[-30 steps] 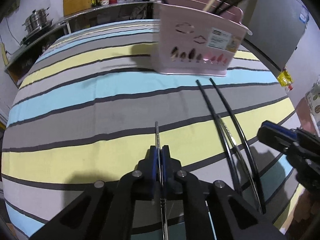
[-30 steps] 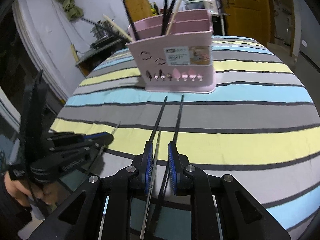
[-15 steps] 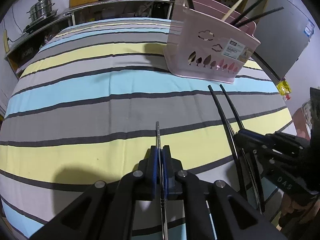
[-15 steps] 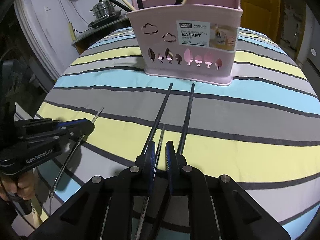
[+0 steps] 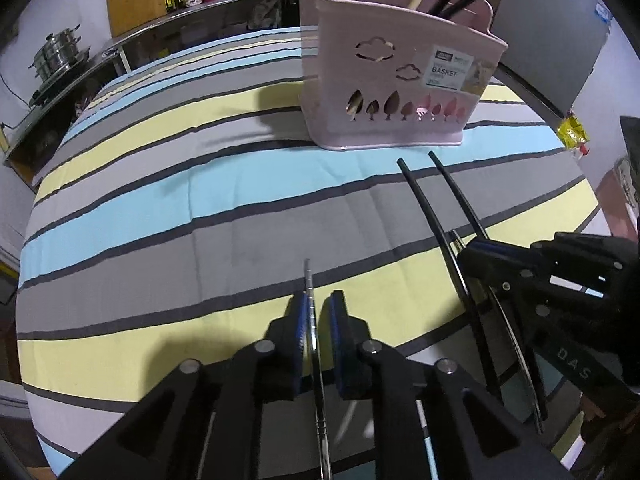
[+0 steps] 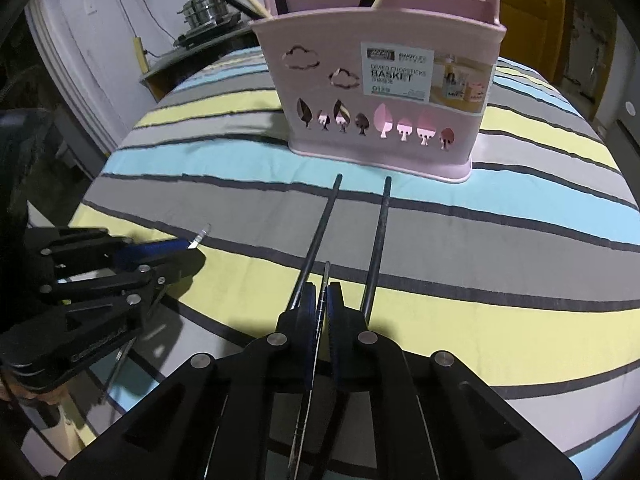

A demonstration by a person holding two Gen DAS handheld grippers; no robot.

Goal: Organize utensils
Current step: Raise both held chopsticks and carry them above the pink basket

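Note:
A pink chopstick basket [image 5: 394,76] stands on the striped tablecloth, holding several chopsticks; it also shows in the right wrist view [image 6: 384,92]. My left gripper [image 5: 320,312] has its jaws slightly apart around a thin metal chopstick [image 5: 309,280] that lies against the left pad. My right gripper [image 6: 321,300] is shut on another thin metal chopstick [image 6: 327,272] low over the cloth. Two black chopsticks [image 6: 320,232] lie on the cloth either side of it, pointing at the basket. The left gripper shows at the left of the right wrist view [image 6: 176,250].
The striped tablecloth [image 5: 160,200] covers a round table. A counter with pots [image 5: 56,56] and bottles stands behind it. A yellow door [image 6: 532,16] is at the back right. A yellow packet [image 5: 574,130] lies off the table's right side.
My left gripper's jaws have opened a little around the metal chopstick. My right gripper has closed on its metal chopstick and moved nearer the basket.

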